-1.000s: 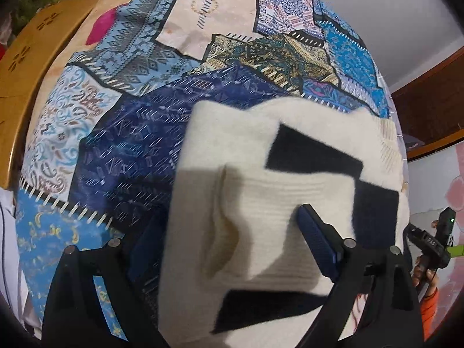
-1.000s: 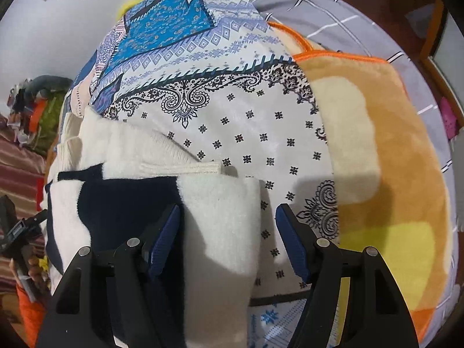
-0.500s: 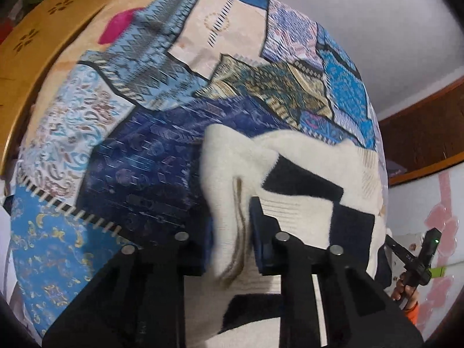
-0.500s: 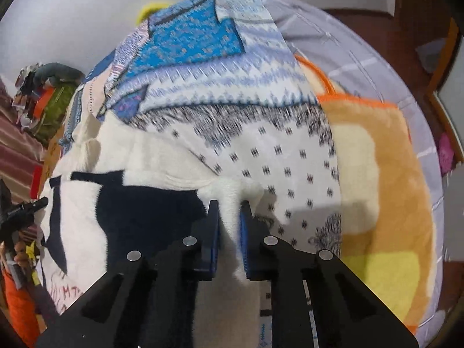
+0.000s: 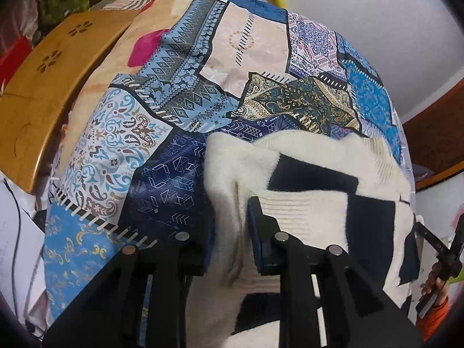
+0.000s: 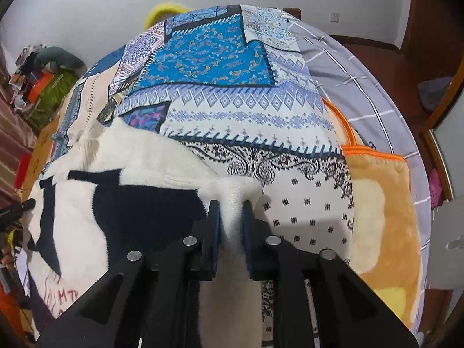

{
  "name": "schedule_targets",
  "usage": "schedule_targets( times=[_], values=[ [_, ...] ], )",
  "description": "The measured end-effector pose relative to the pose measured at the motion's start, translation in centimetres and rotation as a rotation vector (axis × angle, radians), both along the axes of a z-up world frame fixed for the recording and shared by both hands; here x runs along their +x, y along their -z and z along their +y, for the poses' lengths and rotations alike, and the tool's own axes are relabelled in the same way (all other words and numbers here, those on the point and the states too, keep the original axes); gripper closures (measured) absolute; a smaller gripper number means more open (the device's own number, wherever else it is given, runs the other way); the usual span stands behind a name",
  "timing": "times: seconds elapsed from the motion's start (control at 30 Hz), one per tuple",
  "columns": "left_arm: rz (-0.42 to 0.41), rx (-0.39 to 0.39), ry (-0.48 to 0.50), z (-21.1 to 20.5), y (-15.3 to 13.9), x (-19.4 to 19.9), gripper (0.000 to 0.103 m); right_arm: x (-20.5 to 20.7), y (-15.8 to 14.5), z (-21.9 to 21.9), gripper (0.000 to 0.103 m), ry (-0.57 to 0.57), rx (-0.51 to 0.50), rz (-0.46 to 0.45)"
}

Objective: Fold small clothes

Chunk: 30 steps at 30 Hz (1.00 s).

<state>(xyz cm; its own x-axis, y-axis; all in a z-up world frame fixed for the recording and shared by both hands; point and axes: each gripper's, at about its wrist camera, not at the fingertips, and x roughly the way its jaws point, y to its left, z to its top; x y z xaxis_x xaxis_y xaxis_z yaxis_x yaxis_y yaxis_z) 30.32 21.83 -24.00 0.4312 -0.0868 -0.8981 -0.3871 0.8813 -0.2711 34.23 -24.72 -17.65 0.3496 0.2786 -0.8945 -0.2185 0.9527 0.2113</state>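
My left gripper (image 5: pixel 232 232) pinches a bunched fold at the sweater's (image 5: pixel 304 203) cream edge, having just closed on it. My right gripper (image 6: pixel 230 226) squeezes another cream fold of the same sweater (image 6: pixel 139 174), its jaws easing slightly apart yet still pressing the knit. The cream and navy sweater lies on the patchwork quilt (image 6: pixel 217 81). Red letters (image 6: pixel 68 295) near its hem read "MT"; the rest is unclear. Beyond, an orange blanket (image 6: pixel 385 217) lies beside the quilt.

Your two wrist cameras look steeply down along the fingers, close over the patchwork bedspread (image 5: pixel 162 156); both share the cream sweater (image 6: pixel 150 156), perhaps its opposite edges.
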Motion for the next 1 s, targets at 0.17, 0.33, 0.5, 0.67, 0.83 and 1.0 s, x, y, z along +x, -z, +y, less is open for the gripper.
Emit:
schedule_targets(
  times=[0.17, 0.33, 0.5, 0.67, 0.83, 1.0],
  values=[
    [0.011, 0.069, 0.013, -0.7, -0.9, -0.5, 0.079, -0.9, -0.6, -1.0, 0.083, 0.012, -0.003, 0.020],
    [0.002, 0.140, 0.049, -1.8, -2.6, -1.5, 0.079, -2.4, -2.5, -1.5, 0.070, 0.000, -0.001, -0.002],
    [-0.046, 0.211, 0.089, -3.4, -5.5, -3.2, 0.079, -4.2, -5.3, -1.3, 0.062, -0.025, -0.013, -0.071],
    [-0.109, 0.272, 0.120, -5.1, -9.0, -5.4, 0.063, -6.6, -8.5, -1.1, 0.053, -0.062, -0.015, -0.144],
    [-0.175, 0.323, 0.140, -6.7, -12.2, -7.9, 0.043, -8.8, -10.5, -1.0, 0.050, -0.090, -0.016, -0.180],
    [-0.209, 0.298, 0.148, -7.4, -13.8, -10.1, 0.031, -10.8, -10.9, -1.0, 0.037, -0.106, -0.031, -0.180]
  ],
)
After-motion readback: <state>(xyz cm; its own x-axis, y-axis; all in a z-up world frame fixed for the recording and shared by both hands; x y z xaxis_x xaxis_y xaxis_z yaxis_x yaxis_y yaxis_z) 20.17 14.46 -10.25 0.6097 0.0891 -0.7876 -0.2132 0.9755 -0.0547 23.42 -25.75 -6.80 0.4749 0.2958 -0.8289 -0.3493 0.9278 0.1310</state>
